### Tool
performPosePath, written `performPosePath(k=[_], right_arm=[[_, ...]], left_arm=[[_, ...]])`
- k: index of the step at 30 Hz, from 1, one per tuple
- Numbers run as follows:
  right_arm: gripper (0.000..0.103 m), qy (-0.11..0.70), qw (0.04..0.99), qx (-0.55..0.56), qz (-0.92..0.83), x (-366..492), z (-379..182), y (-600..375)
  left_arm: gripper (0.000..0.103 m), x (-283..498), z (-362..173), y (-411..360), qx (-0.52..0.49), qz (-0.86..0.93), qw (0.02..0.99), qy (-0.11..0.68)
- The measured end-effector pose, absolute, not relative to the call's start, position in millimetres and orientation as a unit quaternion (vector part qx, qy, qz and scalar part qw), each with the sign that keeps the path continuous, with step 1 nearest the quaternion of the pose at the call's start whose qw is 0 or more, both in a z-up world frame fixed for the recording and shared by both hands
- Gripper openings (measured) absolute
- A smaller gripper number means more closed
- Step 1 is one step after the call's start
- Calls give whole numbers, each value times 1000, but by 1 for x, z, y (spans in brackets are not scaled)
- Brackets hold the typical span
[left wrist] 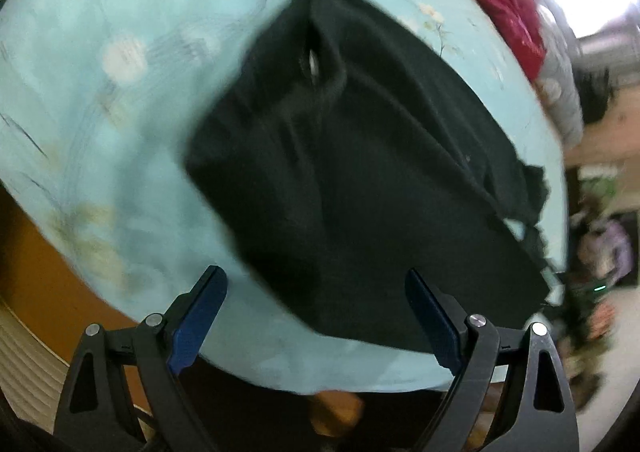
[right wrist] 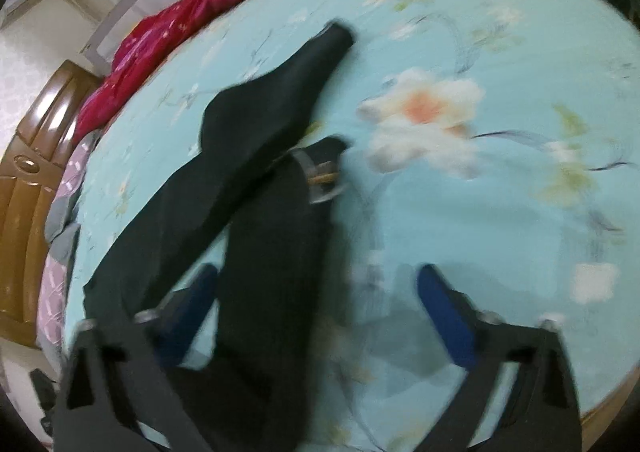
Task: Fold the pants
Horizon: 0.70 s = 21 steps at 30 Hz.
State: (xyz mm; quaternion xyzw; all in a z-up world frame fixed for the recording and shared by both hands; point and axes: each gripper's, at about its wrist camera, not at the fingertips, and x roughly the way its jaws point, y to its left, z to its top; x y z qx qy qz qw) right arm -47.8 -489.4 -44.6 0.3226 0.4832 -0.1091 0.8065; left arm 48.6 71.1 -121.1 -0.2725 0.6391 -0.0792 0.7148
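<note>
Left hand-held gripper (left wrist: pixel 316 280) gapes above black pants (left wrist: pixel 360 156) on bedsheet (left wrist: pixel 100 92).

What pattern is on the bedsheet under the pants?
Light blue bedsheet with pale flowers, clearest in the right wrist view.

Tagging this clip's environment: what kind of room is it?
Most likely a bedroom. The black pants lie on a light blue floral bedsheet over a mattress, a brown wooden headboard stands at one end, and red bedding is bunched along the far edge. Both grippers are open.
</note>
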Motion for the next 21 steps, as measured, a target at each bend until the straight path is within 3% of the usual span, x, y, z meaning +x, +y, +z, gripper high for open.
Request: performPosePath(k=[1,2,3,4,5,6,7,9,12,17,21], right_arm=[[51,491,803,325,-91,-40,-52,-482],[39,500,801,319,-86,-35,-57,-478],[17,508,803,302,-84,-30,-60,-472],[7,504,808,295,-79,-30,-59,-471],[7,494,814,298,-71,-33,-54,-472],[7,472,825,305,-62,-41,-44,-476],[7,455,833,308,-61,-49,-34,-479],[7,427,846,312,-68,-74,-17,-489],[7,406,843,336,-103,-124,-14,-516],[9,444,785,405,-152,-180,-70,-540],[27,437,774,419,-185,-203,-54,-539]], left_arm=[[87,50,-130,67,-291,-83,701,646],[74,53,-137,63,-302,-85,691,651],[61,56,-141,57,-305,-81,685,657],[55,60,-139,51,-297,-73,690,656],[30,63,-135,49,-296,-75,697,649],[22,62,-129,47,-291,-77,702,646],[22,60,-125,48,-295,-80,701,644],[5,57,-116,51,-301,-88,710,631],[7,54,-125,57,-286,-70,717,632],[12,49,-133,55,-284,-64,705,647],[15,37,-99,68,-241,-89,733,630]])
